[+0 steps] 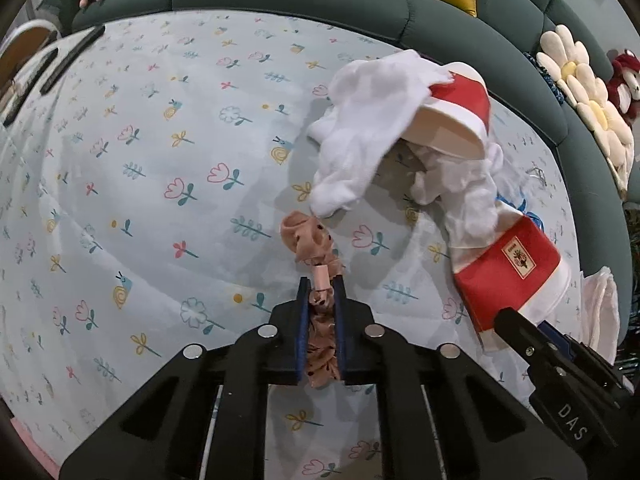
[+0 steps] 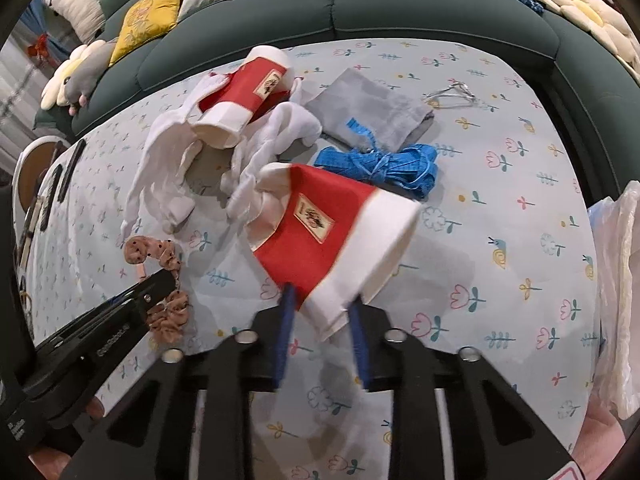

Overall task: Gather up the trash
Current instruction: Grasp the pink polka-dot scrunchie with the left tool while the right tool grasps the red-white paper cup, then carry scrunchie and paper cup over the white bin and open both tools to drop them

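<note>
My left gripper (image 1: 321, 282) is shut on a pink dotted scrunchie (image 1: 310, 238), which lies on the floral tablecloth (image 1: 140, 200); the scrunchie also shows in the right wrist view (image 2: 168, 304) beside the left gripper's fingers (image 2: 132, 300). My right gripper (image 2: 322, 296) is shut on the rim of a red and white paper cup (image 2: 332, 240), lifted and tilted; this cup shows in the left wrist view (image 1: 516, 276). A second red and white cup (image 2: 248, 96) lies on its side among crumpled white tissues (image 2: 168, 160), also in the left wrist view (image 1: 452, 120).
A blue ribbon bundle (image 2: 380, 164), a grey cloth pouch (image 2: 372, 108) and a wire clip (image 2: 452, 94) lie behind the cups. A white plastic bag (image 2: 616, 280) hangs at the right table edge. A green sofa (image 2: 360, 8) with cushions curves around the table. Dark remotes (image 2: 68, 172) lie at left.
</note>
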Demonstrator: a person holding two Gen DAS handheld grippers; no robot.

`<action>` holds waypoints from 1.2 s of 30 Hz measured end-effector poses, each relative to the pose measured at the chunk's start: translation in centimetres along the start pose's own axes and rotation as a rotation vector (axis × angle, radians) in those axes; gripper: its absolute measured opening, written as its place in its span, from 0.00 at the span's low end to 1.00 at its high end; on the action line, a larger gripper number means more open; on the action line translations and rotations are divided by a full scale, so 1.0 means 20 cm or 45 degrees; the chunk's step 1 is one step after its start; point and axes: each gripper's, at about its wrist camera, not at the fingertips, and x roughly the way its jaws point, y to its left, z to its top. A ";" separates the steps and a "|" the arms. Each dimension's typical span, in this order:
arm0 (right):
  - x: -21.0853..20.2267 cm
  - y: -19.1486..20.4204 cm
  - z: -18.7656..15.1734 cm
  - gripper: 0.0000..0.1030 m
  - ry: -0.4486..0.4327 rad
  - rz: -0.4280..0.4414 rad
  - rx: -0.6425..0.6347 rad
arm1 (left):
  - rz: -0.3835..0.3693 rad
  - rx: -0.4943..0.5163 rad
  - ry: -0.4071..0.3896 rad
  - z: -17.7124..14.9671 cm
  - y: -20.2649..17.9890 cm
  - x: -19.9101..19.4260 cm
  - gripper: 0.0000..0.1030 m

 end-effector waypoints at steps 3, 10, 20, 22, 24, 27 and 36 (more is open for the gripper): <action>-0.02 0.01 -0.01 0.09 -0.008 0.009 -0.023 | -0.001 0.004 -0.003 -0.01 -0.03 -0.01 0.07; -0.10 0.02 -0.02 0.03 -0.045 0.027 -0.045 | 0.000 0.006 -0.027 -0.03 -0.04 -0.07 0.06; -0.31 0.00 -0.02 0.03 -0.150 0.046 -0.052 | -0.031 0.038 -0.100 -0.06 -0.12 -0.24 0.06; -0.36 -0.02 -0.02 0.03 -0.177 0.053 -0.047 | -0.037 0.052 -0.120 -0.06 -0.15 -0.28 0.06; -0.42 -0.04 -0.02 0.03 -0.207 0.061 -0.040 | -0.046 0.061 -0.137 -0.06 -0.18 -0.32 0.06; -0.50 -0.07 -0.02 0.03 -0.252 0.069 -0.025 | -0.054 0.084 -0.163 -0.07 -0.23 -0.39 0.06; -0.78 -0.26 -0.05 0.03 -0.394 0.056 0.034 | -0.089 0.205 -0.247 -0.11 -0.50 -0.58 0.06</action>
